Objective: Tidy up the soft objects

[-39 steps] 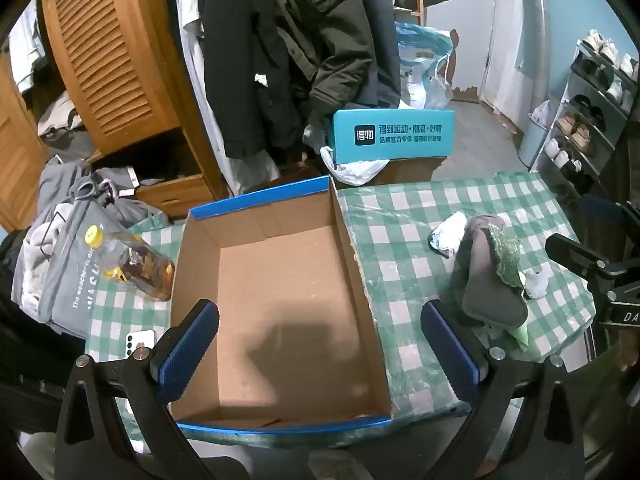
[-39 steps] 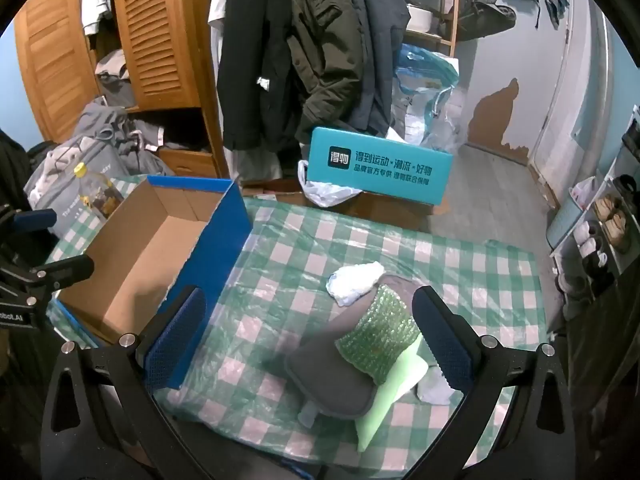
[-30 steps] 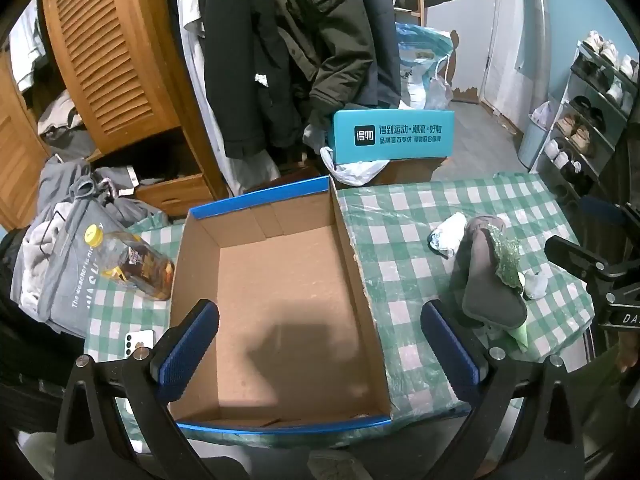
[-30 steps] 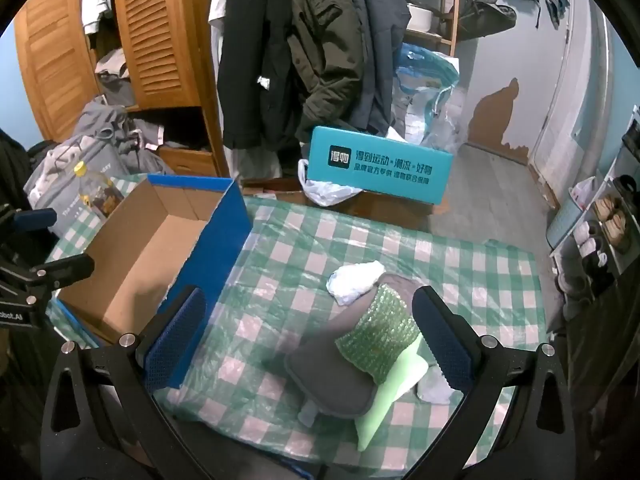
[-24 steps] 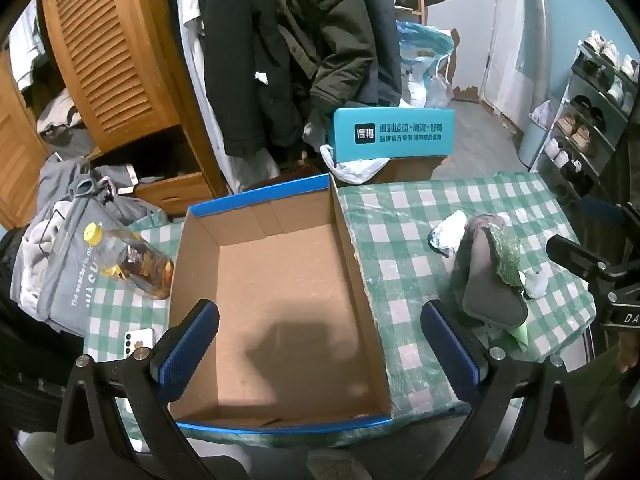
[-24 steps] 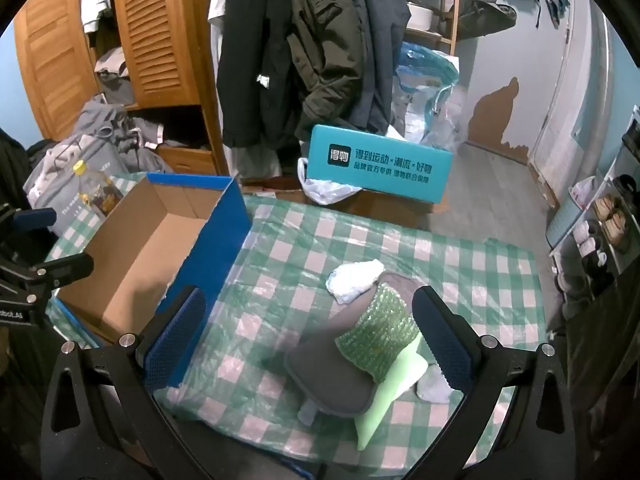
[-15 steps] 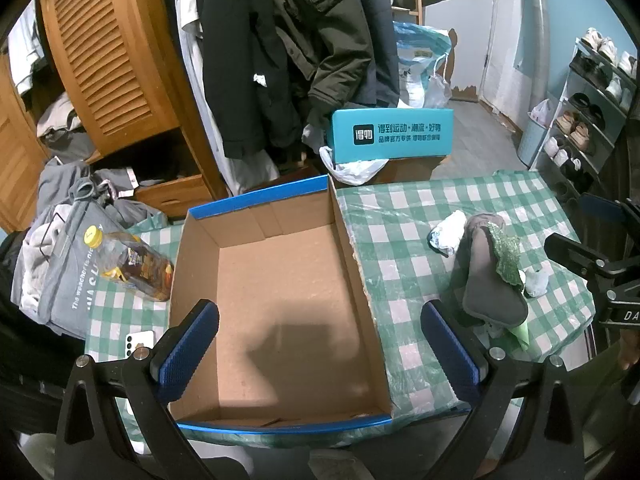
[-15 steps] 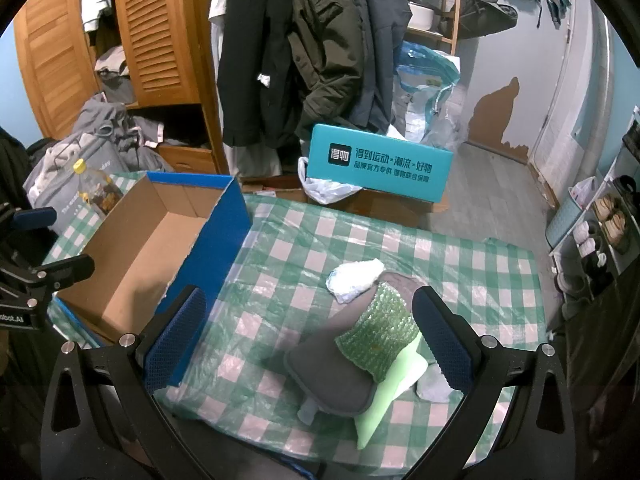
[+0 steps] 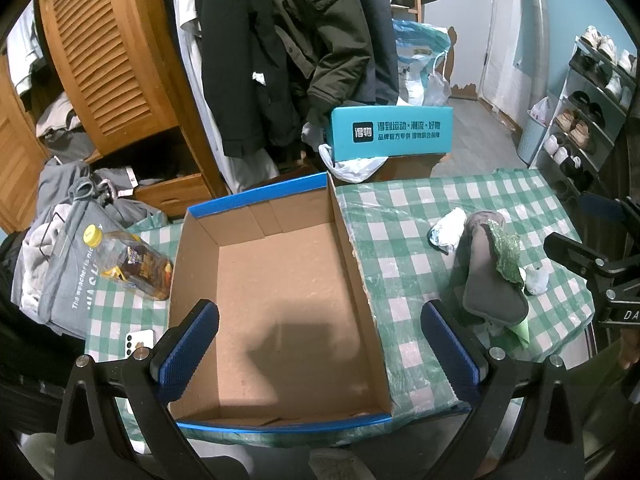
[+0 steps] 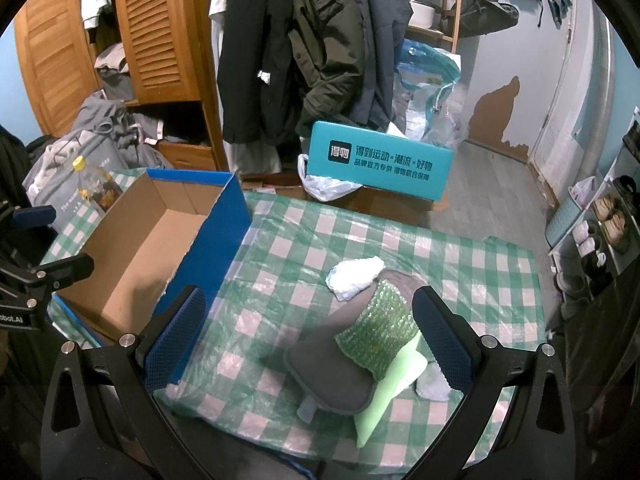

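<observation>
- The left hand-held gripper (image 9: 318, 336) hangs spread wide and empty over the one cardboard box (image 9: 280, 300); nothing lies inside it.
- The right hand-held gripper (image 10: 306, 326) is likewise spread wide, holding nothing, above the pile of soft things.
- The pile sits on the checked bench (image 10: 460, 264): one grey pad (image 10: 328, 376), one green knitted cloth (image 10: 378, 332) draped on it, one pale green sheet (image 10: 390, 396) beneath, one white cloth (image 10: 352, 276) touching its far end.
- One bottle (image 9: 132, 262) lies left of the box.
- Compared with a second ago, neither gripper nor any item has shifted.
</observation>
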`<state>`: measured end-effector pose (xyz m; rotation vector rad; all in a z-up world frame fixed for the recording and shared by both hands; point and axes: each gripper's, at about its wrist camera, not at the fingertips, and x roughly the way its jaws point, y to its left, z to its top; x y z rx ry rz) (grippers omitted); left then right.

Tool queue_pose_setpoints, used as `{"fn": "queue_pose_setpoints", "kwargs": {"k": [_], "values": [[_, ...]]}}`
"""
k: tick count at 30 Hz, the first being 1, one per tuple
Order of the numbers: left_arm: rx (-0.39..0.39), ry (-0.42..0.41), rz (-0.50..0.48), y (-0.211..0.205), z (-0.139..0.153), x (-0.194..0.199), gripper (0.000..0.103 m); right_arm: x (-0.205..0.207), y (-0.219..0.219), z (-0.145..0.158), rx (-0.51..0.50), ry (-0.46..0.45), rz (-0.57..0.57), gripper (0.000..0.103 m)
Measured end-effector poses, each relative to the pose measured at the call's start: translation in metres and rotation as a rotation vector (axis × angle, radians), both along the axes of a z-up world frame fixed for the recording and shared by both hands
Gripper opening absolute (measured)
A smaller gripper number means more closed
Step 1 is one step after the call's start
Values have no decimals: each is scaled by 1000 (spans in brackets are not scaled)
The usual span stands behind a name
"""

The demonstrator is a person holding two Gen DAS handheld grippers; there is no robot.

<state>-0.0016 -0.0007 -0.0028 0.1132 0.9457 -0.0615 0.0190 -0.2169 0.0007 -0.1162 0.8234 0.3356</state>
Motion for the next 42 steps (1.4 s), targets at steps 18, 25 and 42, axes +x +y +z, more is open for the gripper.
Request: {"fn": "queue_pose_setpoints", "kwargs": {"k": [18, 25, 42], "values": [[2, 2, -1, 0, 0, 1, 102, 5, 4, 4, -5, 4, 0, 101], [3, 3, 0, -1, 0, 1, 102, 2, 1, 1, -6, 5, 0, 101], [4, 6, 0, -1, 0, 1, 102, 0, -2, 0, -11, 9, 0, 101]]}}
